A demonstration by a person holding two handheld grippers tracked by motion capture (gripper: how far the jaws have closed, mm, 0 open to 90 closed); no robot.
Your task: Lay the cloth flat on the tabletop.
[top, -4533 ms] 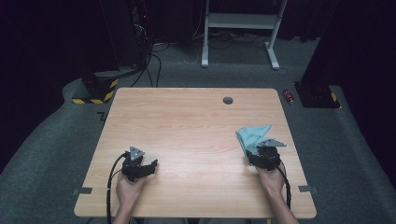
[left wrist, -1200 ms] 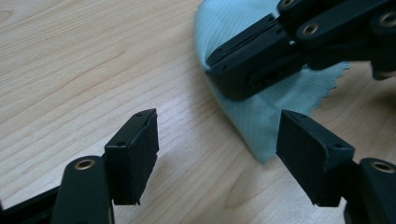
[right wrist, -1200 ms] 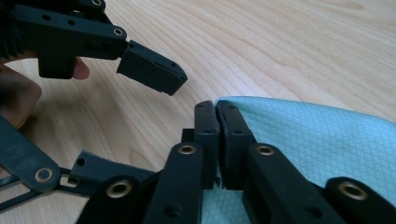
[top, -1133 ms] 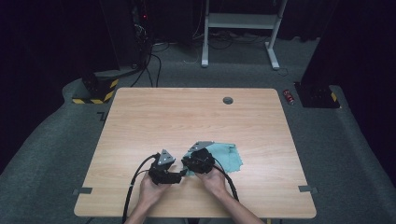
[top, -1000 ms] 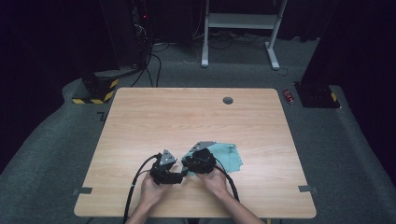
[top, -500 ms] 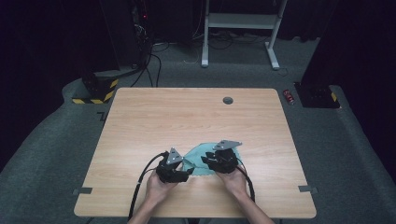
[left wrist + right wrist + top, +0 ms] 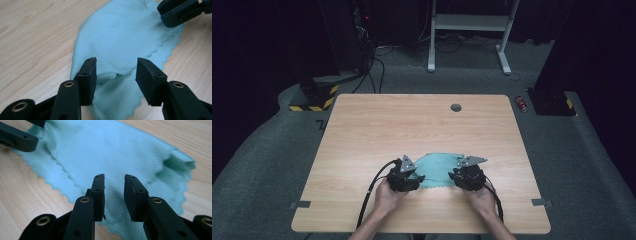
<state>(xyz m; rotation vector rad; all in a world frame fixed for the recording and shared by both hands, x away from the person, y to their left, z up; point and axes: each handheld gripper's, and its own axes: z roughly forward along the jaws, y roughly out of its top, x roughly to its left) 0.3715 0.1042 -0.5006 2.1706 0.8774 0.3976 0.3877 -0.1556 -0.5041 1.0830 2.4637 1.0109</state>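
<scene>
both pairs of fingers (image 7: 91, 72) stand apart, the teal cloth (image 7: 120, 37) lying between them.

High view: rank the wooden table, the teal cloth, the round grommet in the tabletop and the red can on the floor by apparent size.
1. Wooden table
2. Teal cloth
3. Red can and round grommet: both tiny and close in size; the can sits lower, on the floor, so their order stays unsure.

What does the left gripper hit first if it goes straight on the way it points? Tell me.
Probably the teal cloth: the left gripper straddles its folded near edge, jaws apart. Beyond the cloth, the right gripper lies off to one side, so likely not in line; depth is hard to judge.
</scene>
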